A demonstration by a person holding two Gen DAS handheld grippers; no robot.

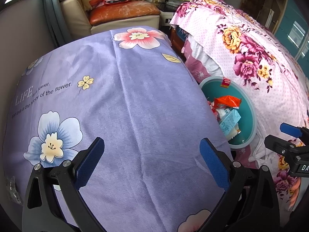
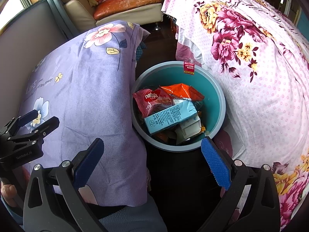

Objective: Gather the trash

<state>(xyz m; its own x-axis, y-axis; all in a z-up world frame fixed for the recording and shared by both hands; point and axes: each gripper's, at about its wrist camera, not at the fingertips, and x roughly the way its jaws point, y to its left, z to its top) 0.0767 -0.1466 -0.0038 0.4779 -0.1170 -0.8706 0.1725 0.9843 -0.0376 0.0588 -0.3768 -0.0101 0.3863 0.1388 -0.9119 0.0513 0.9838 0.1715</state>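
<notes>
Most of the teal bin (image 1: 249,116) is getting hidden in the left wrist view, since the purple floral cloth (image 1: 125,96) on the table is covering its near side and only a slice of the trash is peeking out. The right wrist view is showing way more: the bin (image 2: 218,89) is sitting on the dark floor, squeezed between the purple-covered table and the pink floral bedspread (image 2: 260,77), and it's pretty full. On top there's a light blue carton (image 2: 170,117) lying on its side, a pink Nabati wafer wrapper (image 2: 150,101) beside it, and an orange snack bag (image 2: 181,90) behind; the stuff underneath is too jumbled to make out. A small red tag (image 2: 188,68) is hanging on the far rim. The left hand-held gripper (image 1: 151,162) is hovering over the purple cloth with its blue pads spread wide and nothing between them. The right hand-held gripper (image 2: 152,164) is likewise gaping empty, just short of the bin's near rim. Each view is catching the other gripper at its edge, partly cut off.
</notes>
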